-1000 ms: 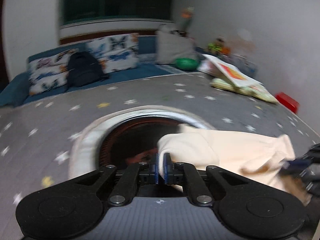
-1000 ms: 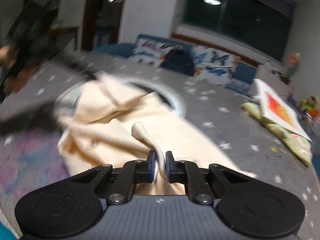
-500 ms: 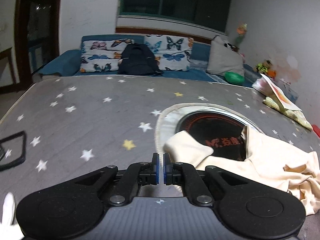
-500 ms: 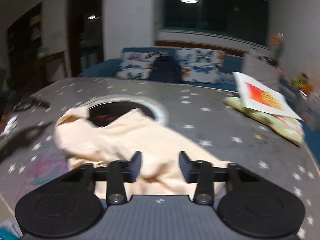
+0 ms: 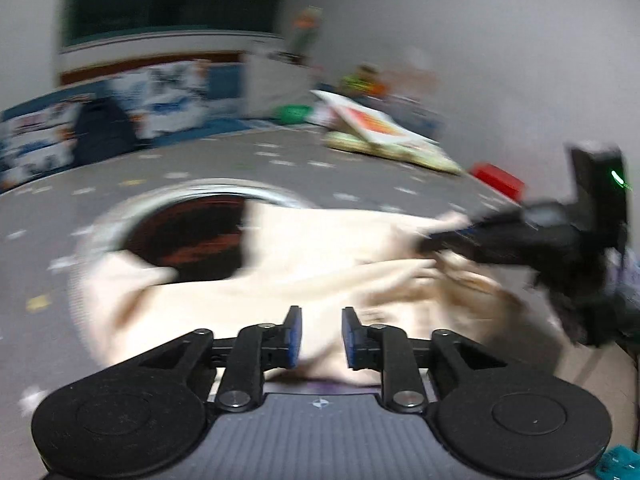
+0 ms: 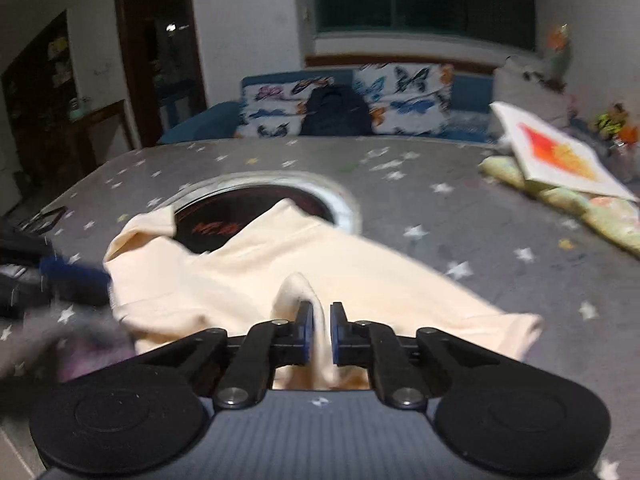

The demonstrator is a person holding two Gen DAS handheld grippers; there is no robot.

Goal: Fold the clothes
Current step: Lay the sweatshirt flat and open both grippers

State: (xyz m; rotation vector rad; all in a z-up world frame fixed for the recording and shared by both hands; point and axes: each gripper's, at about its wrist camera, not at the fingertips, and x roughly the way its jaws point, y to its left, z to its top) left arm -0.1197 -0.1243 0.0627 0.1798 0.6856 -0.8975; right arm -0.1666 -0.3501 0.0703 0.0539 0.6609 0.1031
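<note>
From the left wrist, the left gripper (image 5: 319, 338) has its fingers parted by a moderate gap with nothing between them, poised just above the near edge of the cream garment (image 5: 320, 264). The garment lies rumpled on the star-patterned grey desk (image 5: 200, 160), partly draped over a round dark inset (image 5: 192, 232). The view is smeared by motion, so the cloth's folds are hard to read; at the right the other gripper appears at the garment's far edge. From the right wrist, the right gripper (image 6: 319, 330) has its fingers drawn nearly together on a raised pinch of the garment (image 6: 320, 264), a small peak of fabric standing up between them. The cloth looks light, soft and limp: it will sag and bunch when lifted, and a single pinch will not keep it flat. A hem or corner at the near edge would likely be the better hold for the free gripper, so the two can stretch it between them.
</note>
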